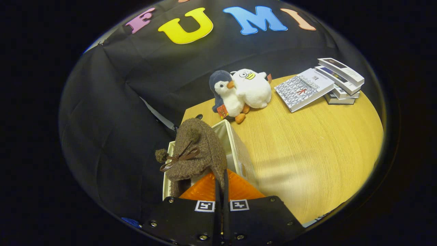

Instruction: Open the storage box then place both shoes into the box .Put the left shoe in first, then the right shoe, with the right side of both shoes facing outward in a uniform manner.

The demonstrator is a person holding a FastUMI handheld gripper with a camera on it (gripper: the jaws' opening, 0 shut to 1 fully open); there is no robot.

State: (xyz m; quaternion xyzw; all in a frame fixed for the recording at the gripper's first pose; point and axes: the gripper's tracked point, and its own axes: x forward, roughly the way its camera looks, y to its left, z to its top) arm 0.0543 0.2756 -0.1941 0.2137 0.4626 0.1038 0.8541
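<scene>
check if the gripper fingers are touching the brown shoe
Touching. In the gripper view the gripper is shut on the edge of the brown shoe, both fingers pinching it with no gap, above the storage box.

Fuzzy woollen shoe [198, 150], wood-grain table [307, 136]

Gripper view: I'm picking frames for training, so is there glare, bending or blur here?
In the gripper view, glare streaks the table; the fisheye bends its edge; the books look slightly soft; the gripper, shut on the brown shoe over the box, is sharp.
</scene>
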